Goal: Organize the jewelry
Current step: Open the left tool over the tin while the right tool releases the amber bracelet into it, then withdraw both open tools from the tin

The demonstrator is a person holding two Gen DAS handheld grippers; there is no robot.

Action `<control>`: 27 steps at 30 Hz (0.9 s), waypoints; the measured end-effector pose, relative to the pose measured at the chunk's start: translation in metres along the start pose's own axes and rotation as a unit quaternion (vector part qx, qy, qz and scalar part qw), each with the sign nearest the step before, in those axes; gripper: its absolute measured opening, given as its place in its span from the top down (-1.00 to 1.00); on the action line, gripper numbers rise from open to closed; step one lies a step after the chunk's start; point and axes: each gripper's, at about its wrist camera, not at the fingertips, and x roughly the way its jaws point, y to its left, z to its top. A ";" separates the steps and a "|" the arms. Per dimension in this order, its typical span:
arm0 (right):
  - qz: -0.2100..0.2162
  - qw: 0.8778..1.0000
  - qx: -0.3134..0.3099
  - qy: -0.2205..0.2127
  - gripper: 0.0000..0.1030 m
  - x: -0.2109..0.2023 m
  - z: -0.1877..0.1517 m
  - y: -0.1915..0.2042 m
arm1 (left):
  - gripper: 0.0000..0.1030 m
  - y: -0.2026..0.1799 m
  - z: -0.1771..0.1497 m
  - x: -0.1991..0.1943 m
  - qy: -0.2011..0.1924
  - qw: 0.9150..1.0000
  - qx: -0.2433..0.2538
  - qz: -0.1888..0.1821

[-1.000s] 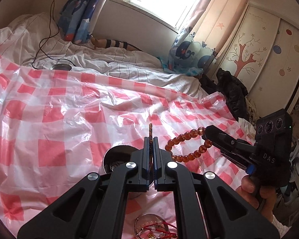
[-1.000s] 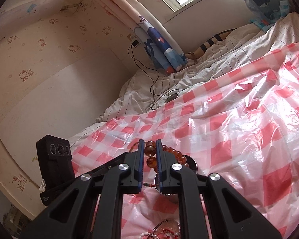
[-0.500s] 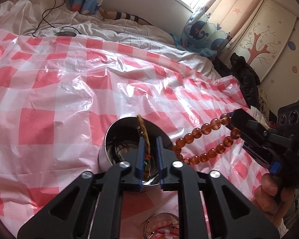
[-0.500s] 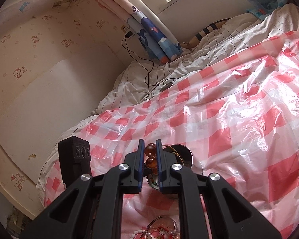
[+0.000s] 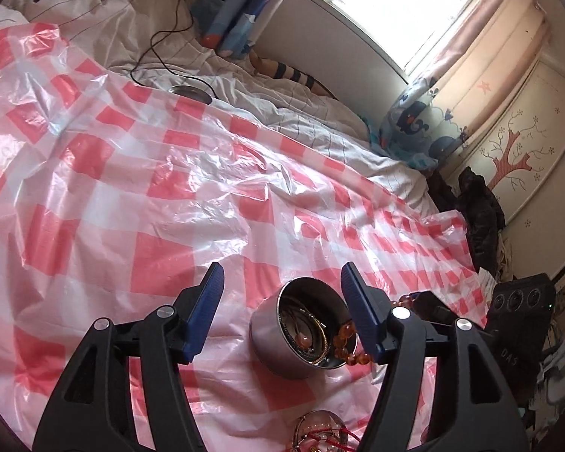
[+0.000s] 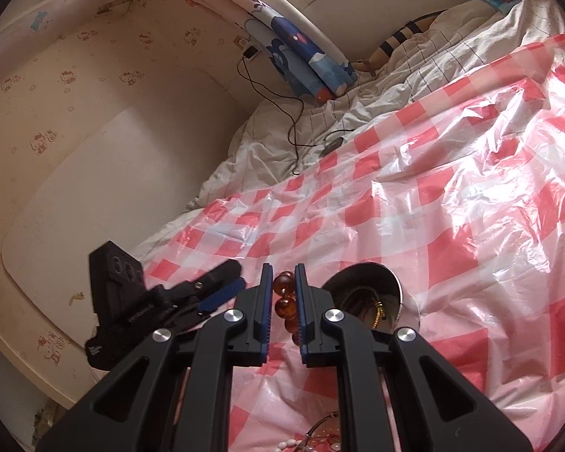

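Note:
A round metal tin (image 5: pixel 271 335) lies tipped on the red-checked plastic sheet, holding chains and part of an amber bead bracelet (image 5: pixel 344 341). My left gripper (image 5: pixel 280 278) is open and empty, its jaws wide on either side of the tin. My right gripper (image 6: pixel 283 275) is shut on the amber bead bracelet (image 6: pixel 284 303), just left of the tin (image 6: pixel 361 282). The right gripper also shows in the left wrist view (image 5: pixel 429 305) at the tin's right, with beads trailing into the tin.
A glass dish of red and pearl jewelry (image 5: pixel 320 431) sits near the bottom edge, also in the right wrist view (image 6: pixel 320 440). White bedding, a black cable and a small round device (image 5: pixel 190 92) lie beyond the sheet. Dark clothes (image 5: pixel 478 211) lie at the bed's right.
My left gripper has opened and let go of the gold-red cord, which now lies in the tin. The right gripper still holds the bead bracelet, lower and closer to the tin.

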 end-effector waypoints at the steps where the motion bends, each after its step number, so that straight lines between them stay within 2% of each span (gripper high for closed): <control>1: -0.021 1.000 -0.004 0.004 0.75 0.003 -0.002 -0.003 | -0.20 0.001 0.000 -0.001 -0.001 1.000 0.000 0.003; 3: -0.056 0.998 -0.001 0.014 0.75 0.009 -0.006 -0.013 | -0.22 0.003 -0.001 -0.001 0.002 1.000 0.000 0.009; 6: -0.082 0.996 0.010 0.019 0.75 0.011 -0.007 -0.026 | -0.24 0.000 -0.005 0.004 0.011 1.000 0.004 0.009; 14: -0.096 0.994 0.041 0.014 0.75 0.000 -0.007 -0.042 | -0.32 -0.015 -0.015 0.011 0.026 0.998 0.044 0.026; 17: -0.108 0.993 0.043 0.021 0.75 -0.006 -0.010 -0.040 | -0.32 -0.026 -0.028 0.010 0.034 0.993 0.091 0.062; 20: -0.131 0.990 0.038 0.029 0.72 -0.019 -0.020 -0.035 | -0.33 -0.039 -0.044 0.006 0.042 0.983 0.144 0.104; 21: -0.140 0.989 0.038 0.034 0.60 -0.024 -0.024 -0.034 | -0.34 -0.043 -0.049 0.003 0.041 0.980 0.155 0.114; 24: -0.155 0.986 0.040 0.040 0.30 -0.040 -0.037 -0.032 | -0.57 -0.042 -0.070 -0.015 0.024 0.976 0.163 0.146; 27: -0.171 0.983 0.049 0.036 0.22 -0.054 -0.056 -0.038 | -0.60 -0.033 -0.087 -0.024 0.012 0.969 0.161 0.185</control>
